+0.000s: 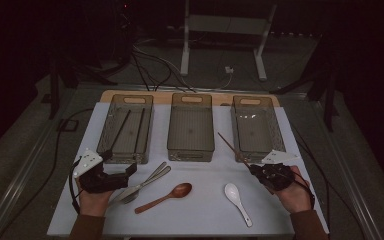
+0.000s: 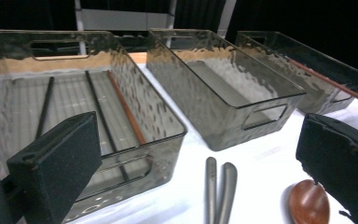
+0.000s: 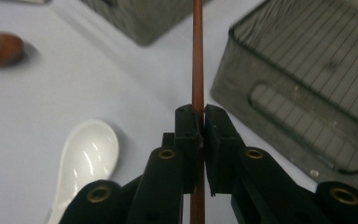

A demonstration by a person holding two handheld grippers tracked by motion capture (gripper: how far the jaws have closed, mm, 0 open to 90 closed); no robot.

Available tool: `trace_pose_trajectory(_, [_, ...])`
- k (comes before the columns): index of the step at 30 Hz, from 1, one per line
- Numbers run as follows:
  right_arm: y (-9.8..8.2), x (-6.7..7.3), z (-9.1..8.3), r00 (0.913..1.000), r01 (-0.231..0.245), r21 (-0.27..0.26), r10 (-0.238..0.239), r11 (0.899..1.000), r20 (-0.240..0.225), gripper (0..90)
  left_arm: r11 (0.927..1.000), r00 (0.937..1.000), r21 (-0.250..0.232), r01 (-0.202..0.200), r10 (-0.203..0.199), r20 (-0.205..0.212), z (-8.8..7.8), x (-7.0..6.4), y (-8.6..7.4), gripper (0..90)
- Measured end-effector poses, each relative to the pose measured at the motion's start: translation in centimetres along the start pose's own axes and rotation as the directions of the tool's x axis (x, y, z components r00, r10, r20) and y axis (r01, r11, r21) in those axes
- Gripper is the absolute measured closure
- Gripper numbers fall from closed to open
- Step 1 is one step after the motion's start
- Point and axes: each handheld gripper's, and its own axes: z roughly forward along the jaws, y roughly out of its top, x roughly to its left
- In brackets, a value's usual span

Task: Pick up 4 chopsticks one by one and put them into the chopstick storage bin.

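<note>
My right gripper point(image 1: 254, 168) point(image 3: 199, 122) is shut on a thin brown chopstick point(image 1: 229, 144) point(image 3: 197, 56), held off the mat in front of the right bin point(image 1: 277, 145) point(image 3: 307, 84). The stick points up and left, toward the middle bin point(image 1: 190, 150). My left gripper point(image 1: 119, 164) point(image 2: 200, 163) stands open near the left bin point(image 1: 114, 155) point(image 2: 168, 140), with nothing between its fingers. That bin holds two black chopsticks point(image 1: 130, 127) point(image 2: 98, 112) and a brown one point(image 2: 126, 112). A wooden spoon point(image 1: 166, 196) point(image 2: 308, 205) and a white ceramic spoon point(image 1: 237, 199) point(image 3: 86, 156) lie on the mat.
Two metal utensils point(image 1: 145, 182) point(image 2: 219, 191) lie side by side just right of my left gripper. All three clear grey bins stand in a row across the white mat point(image 1: 200, 215). Cables and a metal stand are on the floor beyond the table.
</note>
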Motion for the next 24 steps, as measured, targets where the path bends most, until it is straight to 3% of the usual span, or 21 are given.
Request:
trace_pose_trajectory(10, [2.4, 1.4, -0.6, 0.9998, -0.001, -0.087, -0.001, 0.996, -0.021, 85.4, 1.0, 0.9981, 0.004, -0.002, 0.002, 0.062, 1.6, -1.8, 0.7, 1.0])
trace_pose_trajectory(24, [6.2, 5.2, 1.3, 0.9944, 0.014, -0.165, -0.031, 0.986, -0.101, 85.4, 0.9999, 0.9883, 0.005, -0.011, 0.01, 0.152, 4.6, -4.7, 1.9, 1.0])
